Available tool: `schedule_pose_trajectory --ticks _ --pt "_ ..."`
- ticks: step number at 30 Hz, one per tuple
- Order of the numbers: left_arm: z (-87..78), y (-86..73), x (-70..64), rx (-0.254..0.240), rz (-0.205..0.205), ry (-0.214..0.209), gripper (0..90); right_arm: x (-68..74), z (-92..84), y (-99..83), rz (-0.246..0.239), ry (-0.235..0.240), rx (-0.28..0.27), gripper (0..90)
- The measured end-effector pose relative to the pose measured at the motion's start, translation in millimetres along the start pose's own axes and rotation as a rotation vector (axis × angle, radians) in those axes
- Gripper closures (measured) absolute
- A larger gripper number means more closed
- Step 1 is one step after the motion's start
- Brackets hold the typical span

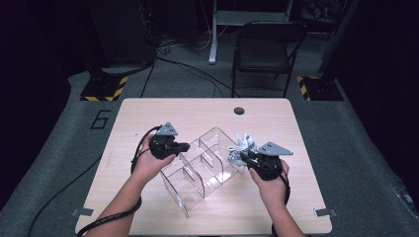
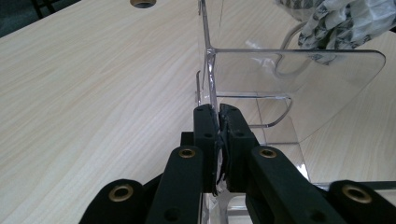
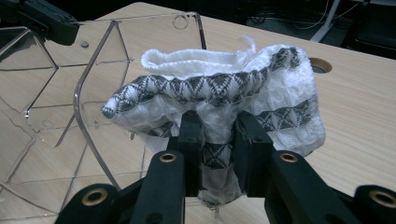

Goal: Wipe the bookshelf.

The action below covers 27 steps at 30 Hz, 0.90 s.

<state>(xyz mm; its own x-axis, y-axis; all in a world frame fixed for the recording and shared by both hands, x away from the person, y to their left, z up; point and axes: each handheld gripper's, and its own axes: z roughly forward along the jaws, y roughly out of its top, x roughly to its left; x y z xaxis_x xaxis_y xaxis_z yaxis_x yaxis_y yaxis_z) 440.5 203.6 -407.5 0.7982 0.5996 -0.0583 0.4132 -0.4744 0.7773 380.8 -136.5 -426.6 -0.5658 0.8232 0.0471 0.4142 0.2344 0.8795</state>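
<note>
1 clear organizer [image 1: 200, 168], L gripper [image 2: 218, 116] pinching its wall; R gripper [image 3: 218, 126] pinching 1 patterned sock [image 3: 280, 93]

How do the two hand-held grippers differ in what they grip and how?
The left hand-held gripper pinches a thin rigid wall of the clear acrylic organizer, jaws almost touching. The right hand-held gripper clamps a soft bunched white sock with grey patterned bands, fabric bulging between and around its jaws, beside the organizer's right edge. Both are shut on something.
</note>
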Motion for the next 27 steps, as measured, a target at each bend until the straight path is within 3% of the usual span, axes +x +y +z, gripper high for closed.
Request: schedule_pose_trajectory --ticks 3,6,9,12,16,18,19,22,23,24,25,27 --pt "0.5 -0.6 0.5 -0.008 -0.007 -0.004 86.3 -0.6 4.1 -12.6 0.04 0.0 -0.041 74.5" --pt "-0.4 -0.3 0.3 0.004 -0.003 0.003 86.3 -0.2 7.2 -20.1 0.055 -0.006 -0.043 74.6" --pt "0.2 -0.8 0.2 -0.004 -0.011 0.001 86.2 -1.6 17.6 -38.4 0.063 -0.019 0.016 74.7" --pt "0.6 -0.8 0.6 -0.004 -0.015 -0.002 86.1 -2.9 22.5 -45.6 0.072 -0.019 0.052 74.7" --pt "0.8 -0.3 0.2 0.005 -0.008 0.007 86.2 -7.7 41.4 -65.7 0.073 -0.012 0.183 74.6" --pt "1.0 -0.1 -1.6 0.006 0.0 0.019 86.3 -11.9 44.0 -71.9 0.105 0.014 0.176 74.0" --pt "1.0 -0.1 -1.6 0.006 0.0 0.019 86.3 -13.4 43.0 -70.9 0.122 0.025 0.184 73.8" --pt "1.2 -1.5 -1.6 -0.009 -0.009 0.024 86.3 -12.5 39.0 -64.5 0.114 0.021 0.191 73.9" --pt "1.0 -1.4 -1.2 -0.005 -0.005 0.017 86.3 -9.6 30.1 -55.1 0.09 0.012 0.146 73.9" --pt "1.6 -1.5 -1.7 -0.012 -0.004 0.021 86.3 -9.6 30.1 -55.1 0.09 0.012 0.146 73.9" --pt "1.3 -1.3 -2.0 -0.006 -0.001 0.025 86.3 -7.3 18.3 -41.7 0.068 0.004 0.096 73.8" --pt "1.4 -1.2 -1.5 -0.007 -0.006 0.014 86.3 -6.1 12.6 -34.7 0.056 0.003 0.073 73.8"
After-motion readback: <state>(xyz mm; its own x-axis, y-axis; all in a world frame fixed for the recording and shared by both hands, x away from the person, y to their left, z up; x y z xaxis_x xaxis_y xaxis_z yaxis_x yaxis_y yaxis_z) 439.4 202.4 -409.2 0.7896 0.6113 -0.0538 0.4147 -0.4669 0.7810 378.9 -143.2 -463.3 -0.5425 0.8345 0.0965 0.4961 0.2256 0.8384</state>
